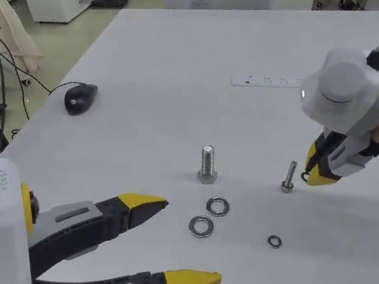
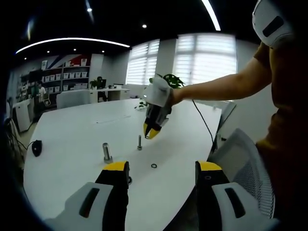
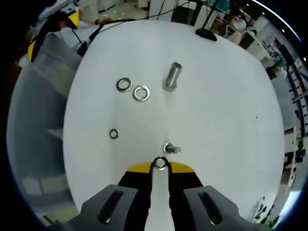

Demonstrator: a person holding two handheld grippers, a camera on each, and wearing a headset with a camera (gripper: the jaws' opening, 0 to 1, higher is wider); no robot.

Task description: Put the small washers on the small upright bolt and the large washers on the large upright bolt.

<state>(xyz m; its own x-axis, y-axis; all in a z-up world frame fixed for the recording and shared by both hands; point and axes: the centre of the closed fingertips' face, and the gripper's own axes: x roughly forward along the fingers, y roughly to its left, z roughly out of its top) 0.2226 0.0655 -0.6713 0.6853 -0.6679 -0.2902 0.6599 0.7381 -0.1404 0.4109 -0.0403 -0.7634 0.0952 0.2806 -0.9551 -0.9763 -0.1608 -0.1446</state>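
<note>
The large upright bolt (image 1: 207,164) stands mid-table, with two large washers (image 1: 217,205) (image 1: 201,226) flat just in front of it. The small upright bolt (image 1: 289,177) stands to its right, and one small washer (image 1: 274,241) lies on the table nearer me. My right gripper (image 1: 309,175) hangs just right of the small bolt, shut on another small washer (image 3: 160,163), which sits right above the small bolt (image 3: 171,148) in the right gripper view. My left gripper (image 1: 183,239) is open at the lower left, away from the parts; the left gripper view shows its jaws (image 2: 162,178) apart and empty.
A black mouse (image 1: 81,98) lies at the back left and a white power strip (image 1: 269,80) at the back right. The white table (image 1: 150,69) has a near edge beyond which a mesh chair (image 2: 245,159) shows. Office desks and shelves stand further off.
</note>
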